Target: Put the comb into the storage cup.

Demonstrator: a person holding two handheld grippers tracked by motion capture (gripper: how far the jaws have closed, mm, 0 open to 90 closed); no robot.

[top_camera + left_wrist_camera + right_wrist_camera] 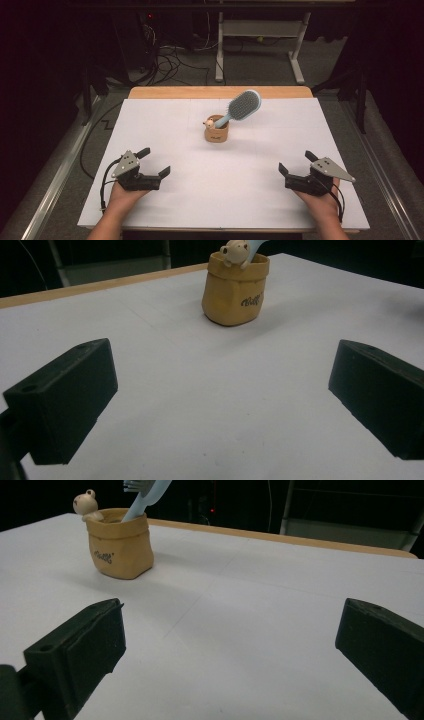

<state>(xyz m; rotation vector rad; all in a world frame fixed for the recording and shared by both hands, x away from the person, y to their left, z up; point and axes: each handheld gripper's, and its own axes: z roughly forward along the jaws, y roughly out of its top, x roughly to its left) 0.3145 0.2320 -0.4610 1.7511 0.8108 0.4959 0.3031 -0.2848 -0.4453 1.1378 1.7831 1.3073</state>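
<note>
A tan bag-shaped pot (217,132) (234,287) (119,542) with a small bear figure (235,252) (85,503) on its rim stands mid-table toward the back. A light blue hairbrush (241,106) (146,495) stands handle-down in it, its head leaning up to the right. My left gripper (154,162) (220,400) rests at the front left, open, nothing between its jaws. At the front right my right gripper (297,163) (227,655) is open too and holds nothing. Both point toward the pot from a distance.
A white sheet (200,190) covers the table, with a wooden edge (220,92) showing at the back. Beyond it are a white desk frame (260,30) and cables (170,60) on the dark floor. A metal rail (60,170) runs along the left.
</note>
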